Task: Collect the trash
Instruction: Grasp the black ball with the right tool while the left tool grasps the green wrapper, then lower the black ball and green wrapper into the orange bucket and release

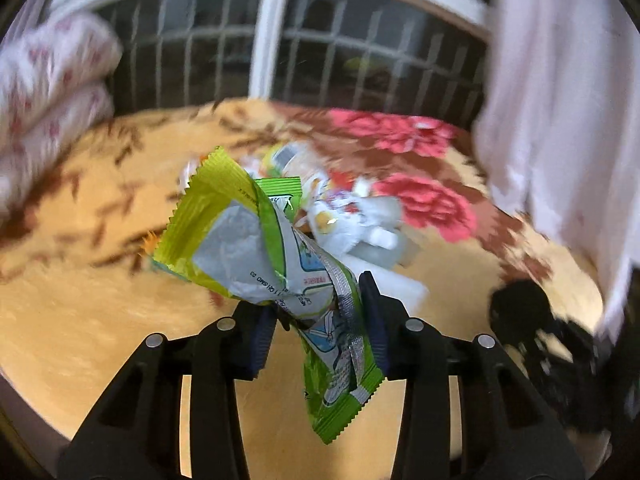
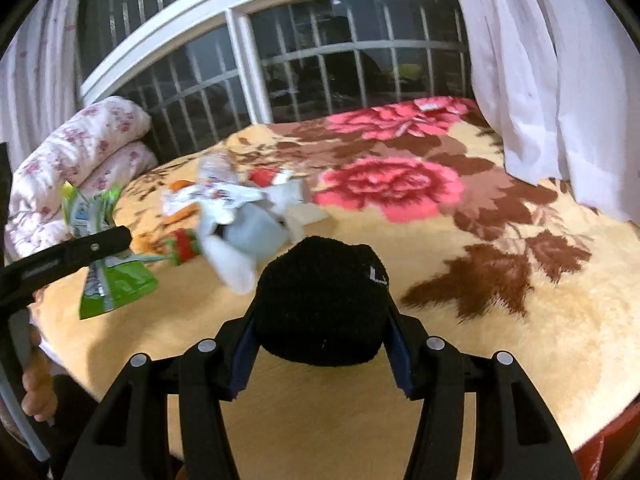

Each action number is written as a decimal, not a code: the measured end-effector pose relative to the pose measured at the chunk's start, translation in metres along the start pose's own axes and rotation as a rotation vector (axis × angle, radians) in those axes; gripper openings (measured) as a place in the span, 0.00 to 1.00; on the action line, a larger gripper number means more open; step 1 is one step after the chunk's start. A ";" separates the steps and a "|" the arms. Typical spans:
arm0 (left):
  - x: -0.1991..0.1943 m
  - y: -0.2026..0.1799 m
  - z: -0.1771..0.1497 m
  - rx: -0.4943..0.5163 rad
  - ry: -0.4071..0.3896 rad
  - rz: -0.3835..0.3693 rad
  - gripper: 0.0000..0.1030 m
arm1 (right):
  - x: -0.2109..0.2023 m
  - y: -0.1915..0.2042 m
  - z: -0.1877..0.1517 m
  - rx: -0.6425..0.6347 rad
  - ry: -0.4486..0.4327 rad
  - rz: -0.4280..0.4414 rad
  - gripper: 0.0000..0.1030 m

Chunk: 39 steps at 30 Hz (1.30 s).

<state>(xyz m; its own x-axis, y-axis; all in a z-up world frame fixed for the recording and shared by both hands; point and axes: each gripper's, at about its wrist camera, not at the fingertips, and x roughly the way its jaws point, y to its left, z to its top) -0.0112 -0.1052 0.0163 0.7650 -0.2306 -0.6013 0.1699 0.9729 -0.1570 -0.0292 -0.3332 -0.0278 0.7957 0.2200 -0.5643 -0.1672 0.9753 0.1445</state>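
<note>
Green snack wrapper [image 1: 256, 240]: crumpled foil packet, green border, silver-white inside. Pinched at its twisted middle between the two fingers of the left gripper [image 1: 320, 312], jaws narrowed onto it; one end fans up and forward past the fingertips, the other hangs below them. Clear of the blanket. Seen from the right wrist view [image 2: 108, 276] at the far left, hanging either side of the left gripper's dark finger.

Black knit item [image 2: 320, 300]: rounded, woolly, small pale mark on one side. Sits between the fingers of the right gripper [image 2: 320, 344], jaws about half apart and pressed to its sides.

Trash pile [image 2: 240, 216]: white, red and orange wrappers and paper scraps, blurred, heaped on the blanket just beyond both grippers.

Blanket [image 2: 480, 280]: plush, cream, with pink flowers and brown leaves; covers the bed.

Folded quilt [image 2: 80, 148]: white with pink floral print, at the bed's far left.

Curtain [image 2: 540, 60]: pale, hanging at right, hem on the blanket.

Window [image 2: 320, 60]: white frame, barred, dark outside.
</note>
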 end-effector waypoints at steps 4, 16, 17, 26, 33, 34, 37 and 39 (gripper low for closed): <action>-0.051 -0.007 -0.026 0.146 -0.014 -0.056 0.38 | -0.031 0.025 -0.014 -0.049 0.010 0.062 0.53; -0.069 0.003 -0.145 0.291 0.217 -0.109 0.38 | -0.062 0.065 -0.089 -0.141 0.205 0.131 0.53; -0.066 0.003 -0.152 0.306 0.239 -0.115 0.38 | -0.062 0.068 -0.094 -0.146 0.219 0.131 0.53; -0.030 0.009 -0.218 0.390 0.496 -0.152 0.38 | -0.041 0.083 -0.164 -0.164 0.460 0.160 0.53; 0.009 0.017 -0.243 0.389 0.660 -0.136 0.38 | 0.002 0.088 -0.202 -0.189 0.644 0.118 0.53; 0.014 0.020 -0.245 0.385 0.672 -0.121 0.38 | 0.007 0.089 -0.205 -0.192 0.659 0.114 0.53; 0.027 0.028 -0.250 0.376 0.716 -0.108 0.38 | 0.022 0.091 -0.214 -0.199 0.706 0.115 0.53; 0.034 0.032 -0.254 0.367 0.746 -0.103 0.39 | 0.027 0.092 -0.217 -0.207 0.719 0.114 0.54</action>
<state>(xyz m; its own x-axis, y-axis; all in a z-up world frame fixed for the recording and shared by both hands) -0.1376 -0.0866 -0.2079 0.1444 -0.1443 -0.9789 0.5064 0.8607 -0.0522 -0.1495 -0.2327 -0.2057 0.2030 0.2098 -0.9564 -0.3883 0.9139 0.1180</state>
